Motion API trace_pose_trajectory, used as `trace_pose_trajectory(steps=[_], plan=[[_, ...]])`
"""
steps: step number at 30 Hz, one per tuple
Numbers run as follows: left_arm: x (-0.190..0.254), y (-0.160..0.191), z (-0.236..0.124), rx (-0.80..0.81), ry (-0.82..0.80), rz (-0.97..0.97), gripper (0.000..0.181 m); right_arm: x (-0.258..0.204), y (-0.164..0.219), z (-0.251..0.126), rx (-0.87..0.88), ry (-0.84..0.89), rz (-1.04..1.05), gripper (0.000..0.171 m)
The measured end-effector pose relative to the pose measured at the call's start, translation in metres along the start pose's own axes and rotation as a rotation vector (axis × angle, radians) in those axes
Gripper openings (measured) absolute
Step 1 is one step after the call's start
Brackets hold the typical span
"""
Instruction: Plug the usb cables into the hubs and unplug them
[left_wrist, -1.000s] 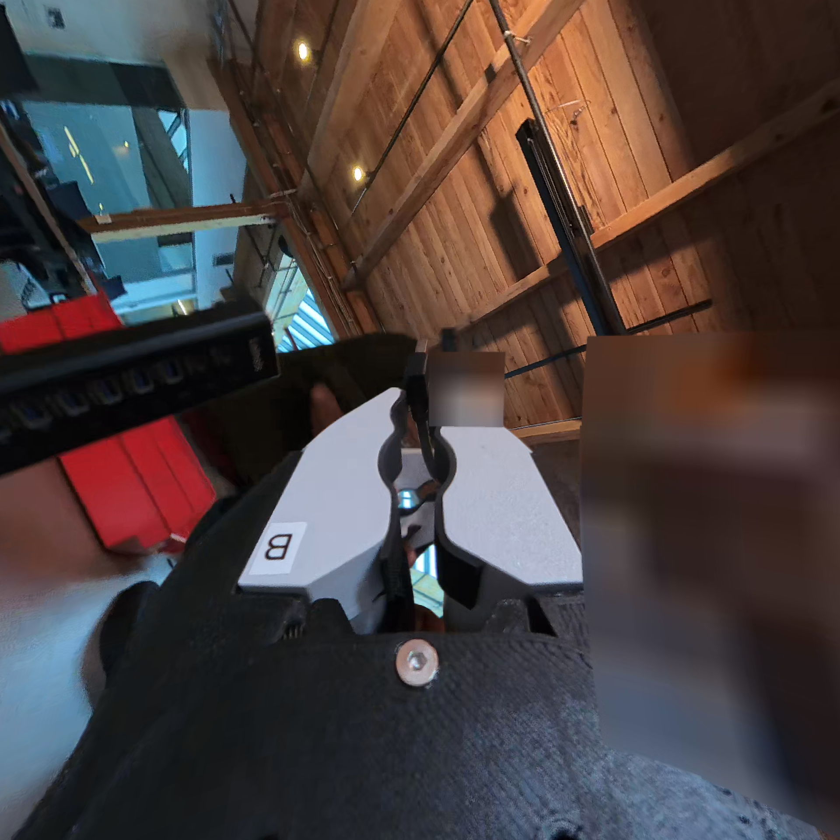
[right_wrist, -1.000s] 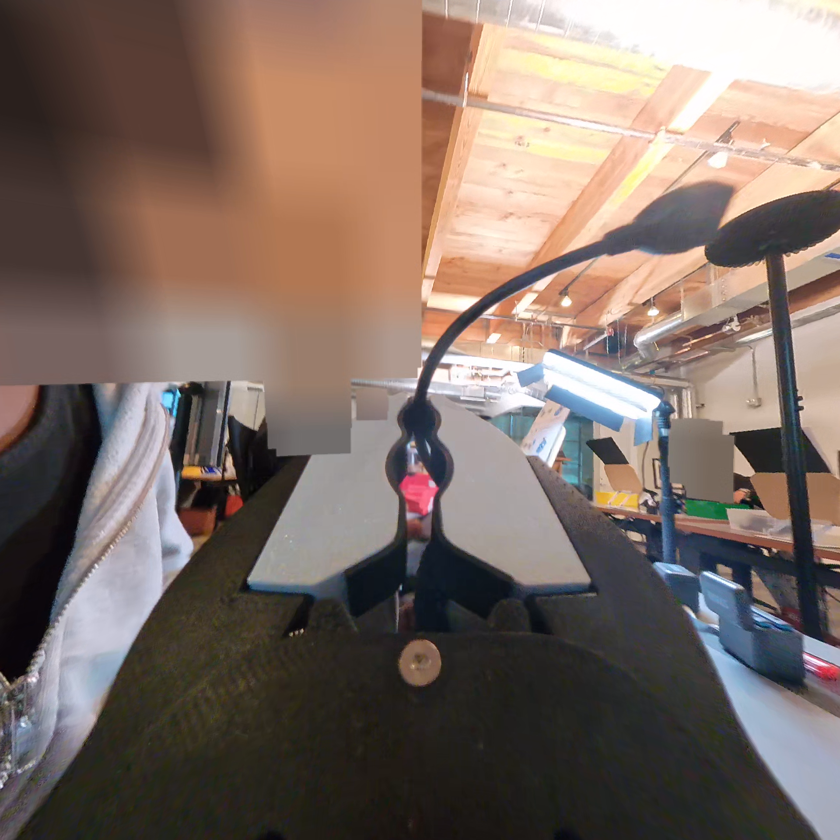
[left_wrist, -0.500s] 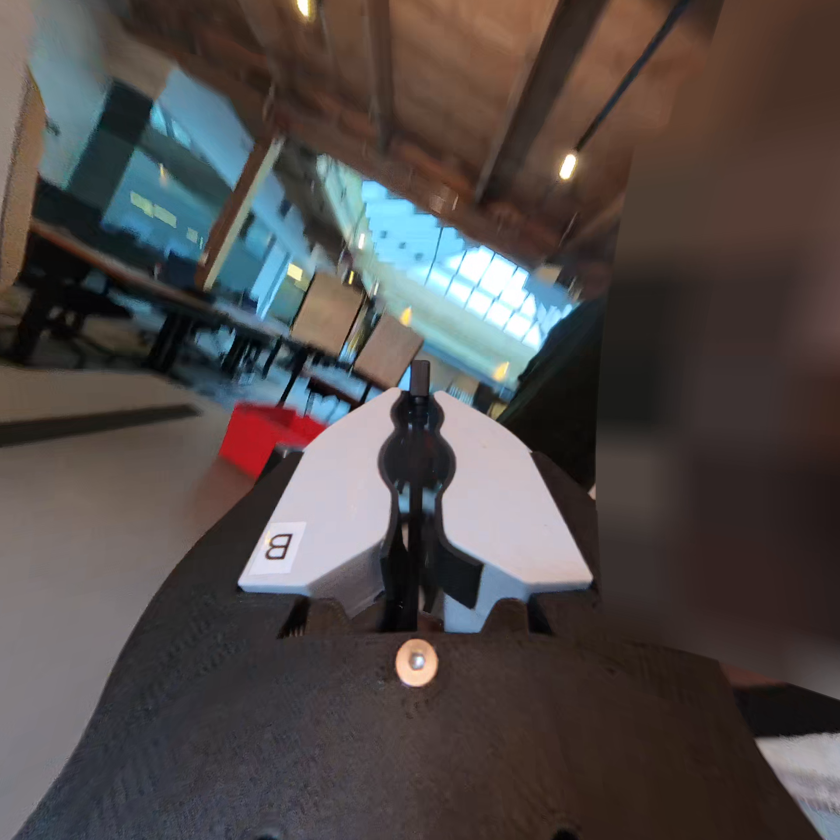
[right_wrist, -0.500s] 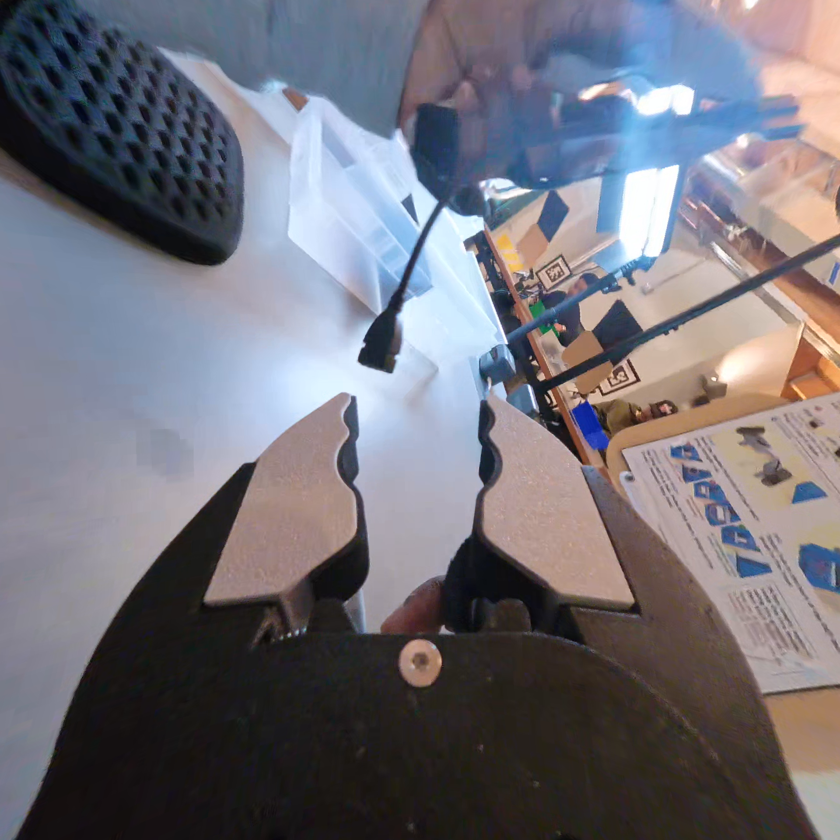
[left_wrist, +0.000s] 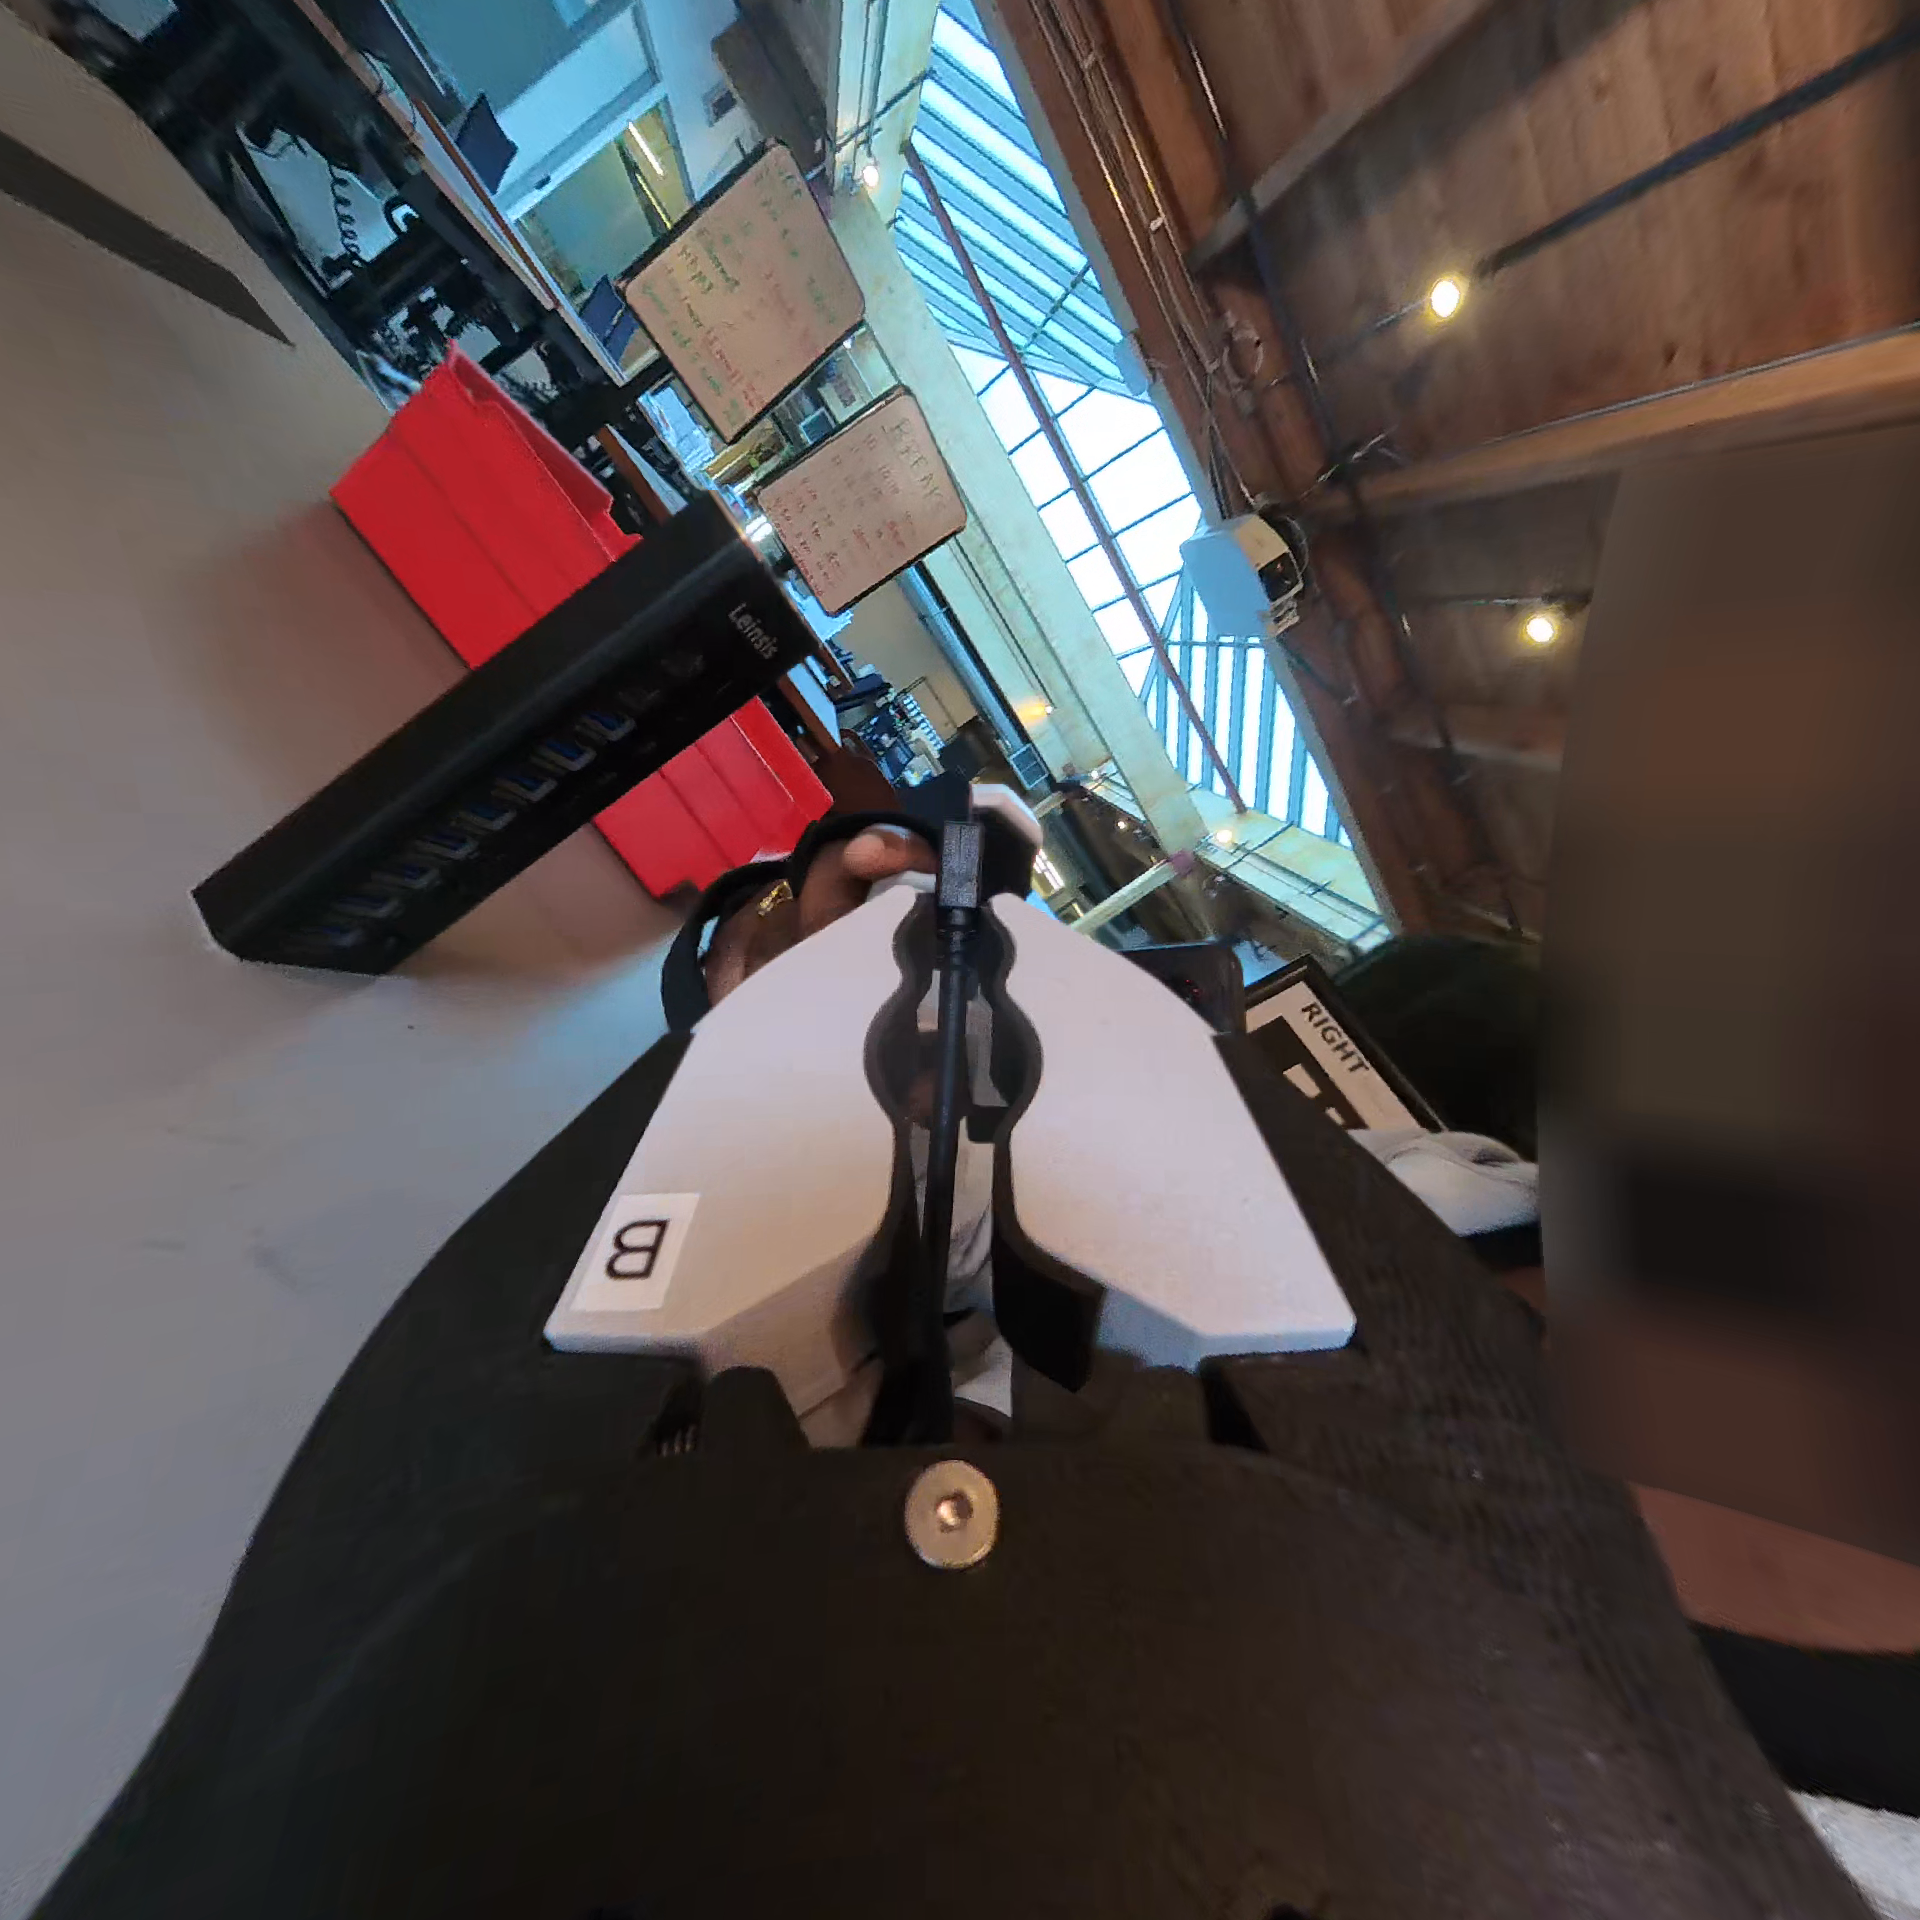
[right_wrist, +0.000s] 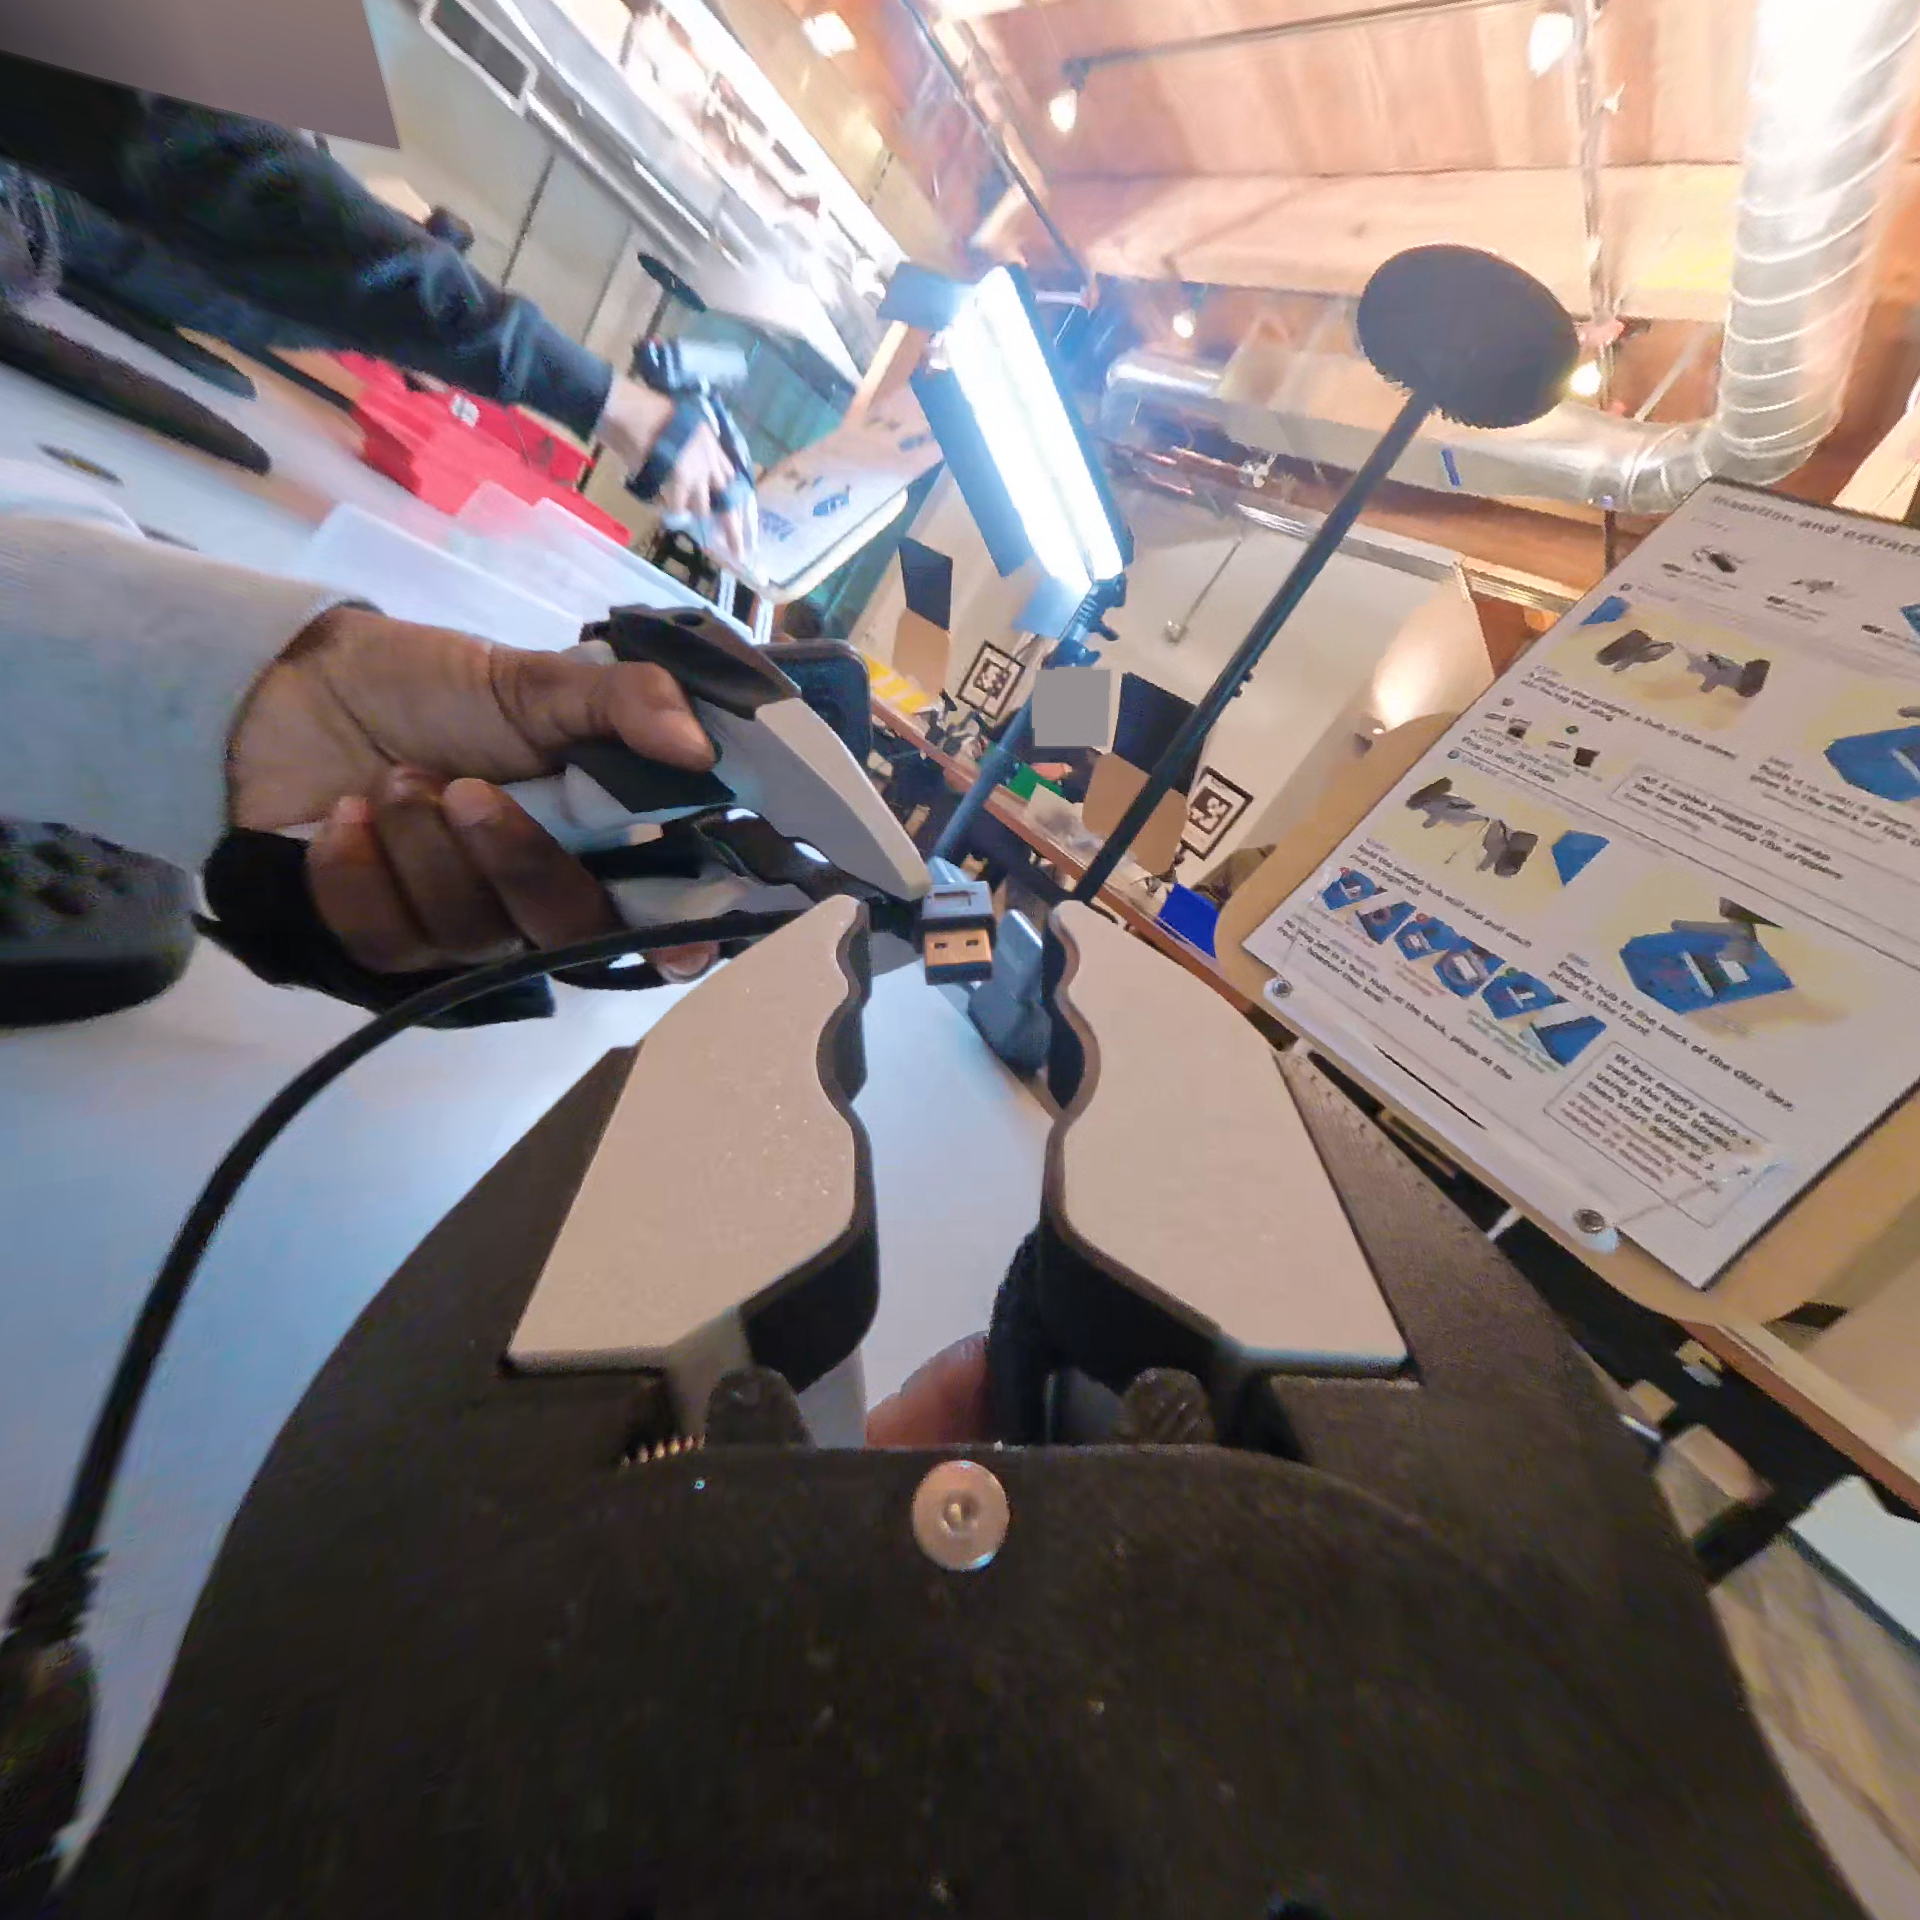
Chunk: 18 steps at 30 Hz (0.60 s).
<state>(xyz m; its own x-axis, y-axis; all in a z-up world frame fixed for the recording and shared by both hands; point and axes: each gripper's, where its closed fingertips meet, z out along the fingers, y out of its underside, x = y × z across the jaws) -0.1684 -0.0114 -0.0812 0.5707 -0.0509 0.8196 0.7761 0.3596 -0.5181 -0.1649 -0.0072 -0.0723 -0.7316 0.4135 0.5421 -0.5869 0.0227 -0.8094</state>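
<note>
While my left gripper (left_wrist: 951, 940) pinches the limp usb cable (left_wrist: 943, 1081) behind its rigid plug (right_wrist: 956, 932), my right gripper (right_wrist: 956, 971), wide open and empty, should take that plug just ahead.

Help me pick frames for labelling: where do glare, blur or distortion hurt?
Right wrist view: light panel and ceiling blow out; USB plug sharp. Left wrist view: skylight glares, wide-angle bending, black hub slightly soft, cable sharp.

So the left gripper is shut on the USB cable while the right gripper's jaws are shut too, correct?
Not quite. The left gripper is shut on the USB cable, but the right gripper has its jaws open, as the right wrist view shows, with the cable's plug just beyond them.
</note>
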Motion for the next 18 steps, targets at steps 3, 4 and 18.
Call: trace_pose_trajectory(steps=[3, 4, 18], plan=[[-0.001, 0.003, 0.001, 0.003, 0.016, -0.031, 0.008, -0.004, 0.007, 0.001, -0.038, -0.014, -0.050, 0.027], [-0.001, 0.002, 0.000, 0.006, 0.026, -0.039, 0.008, -0.004, 0.009, 0.001, -0.047, -0.010, -0.060, 0.025], [0.005, -0.004, -0.009, 0.026, 0.059, 0.166, 0.022, -0.009, 0.002, -0.002, 0.029, -0.154, 0.222, 0.013]])
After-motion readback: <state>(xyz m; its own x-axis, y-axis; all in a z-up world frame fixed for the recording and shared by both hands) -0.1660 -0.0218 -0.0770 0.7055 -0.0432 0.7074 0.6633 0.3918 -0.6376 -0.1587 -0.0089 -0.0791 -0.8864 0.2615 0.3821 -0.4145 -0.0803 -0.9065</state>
